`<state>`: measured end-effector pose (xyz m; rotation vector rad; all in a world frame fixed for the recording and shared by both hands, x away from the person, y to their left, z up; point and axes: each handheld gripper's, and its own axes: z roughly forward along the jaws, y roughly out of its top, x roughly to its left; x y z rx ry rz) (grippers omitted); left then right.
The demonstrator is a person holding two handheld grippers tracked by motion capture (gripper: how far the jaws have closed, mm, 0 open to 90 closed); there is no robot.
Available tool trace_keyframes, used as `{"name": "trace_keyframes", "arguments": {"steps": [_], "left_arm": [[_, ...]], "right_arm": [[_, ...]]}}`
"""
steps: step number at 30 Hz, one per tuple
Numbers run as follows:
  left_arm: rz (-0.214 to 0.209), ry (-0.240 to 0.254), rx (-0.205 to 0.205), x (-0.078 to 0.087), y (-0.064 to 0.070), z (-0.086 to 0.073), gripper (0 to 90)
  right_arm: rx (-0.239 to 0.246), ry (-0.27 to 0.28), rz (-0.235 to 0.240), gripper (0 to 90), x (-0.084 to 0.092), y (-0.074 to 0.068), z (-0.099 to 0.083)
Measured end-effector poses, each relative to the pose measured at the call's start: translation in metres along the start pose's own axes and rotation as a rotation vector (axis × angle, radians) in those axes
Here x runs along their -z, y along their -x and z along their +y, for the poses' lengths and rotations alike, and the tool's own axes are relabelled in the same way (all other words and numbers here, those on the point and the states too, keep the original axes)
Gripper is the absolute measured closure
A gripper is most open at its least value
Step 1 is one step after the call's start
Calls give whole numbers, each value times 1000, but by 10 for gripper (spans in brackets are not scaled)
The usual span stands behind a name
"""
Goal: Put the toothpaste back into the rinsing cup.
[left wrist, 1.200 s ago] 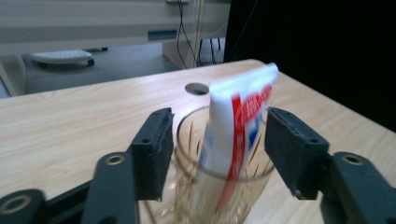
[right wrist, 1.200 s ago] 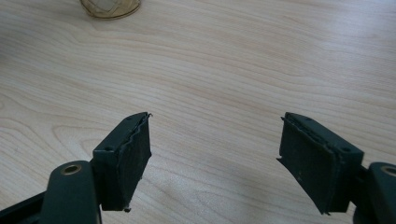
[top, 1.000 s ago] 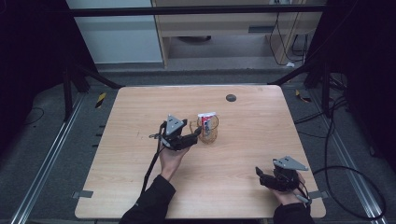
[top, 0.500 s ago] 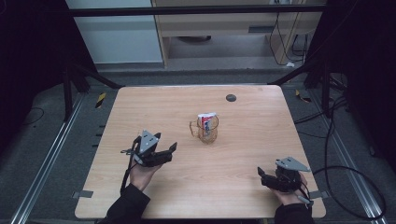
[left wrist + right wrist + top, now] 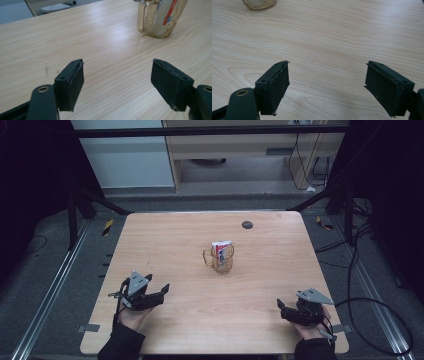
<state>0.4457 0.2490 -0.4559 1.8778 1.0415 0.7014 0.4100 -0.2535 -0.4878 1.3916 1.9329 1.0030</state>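
Observation:
A clear amber glass mug (image 5: 220,258) with a handle on its left stands near the middle of the wooden table (image 5: 180,240). A white packet with red and blue print (image 5: 220,249) stands upright inside it. The mug (image 5: 160,17) appears at the top right of the left gripper view, and its base (image 5: 259,4) at the top left of the right gripper view. My left gripper (image 5: 162,292) is open at the front left, well short of the mug, holding nothing. My right gripper (image 5: 281,309) is open at the front right, its jaws apart over bare wood.
A small dark round disc (image 5: 247,225) lies near the table's far edge, right of centre. Black cables trail on the floor to the right (image 5: 370,310). A metal rail (image 5: 50,295) runs along the floor on the left.
My left gripper has pulled back from beside the mug to the table's front left. The mug stays where it was. The right gripper has hardly moved.

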Motion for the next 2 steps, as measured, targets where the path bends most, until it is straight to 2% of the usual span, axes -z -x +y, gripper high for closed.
{"name": "trace_keyframes", "arguments": {"steps": [2], "left_arm": [[15, -12, 0, 4, -4, -4, 253]], "right_arm": [[3, 2, -1, 186, 0, 0, 0]]}}
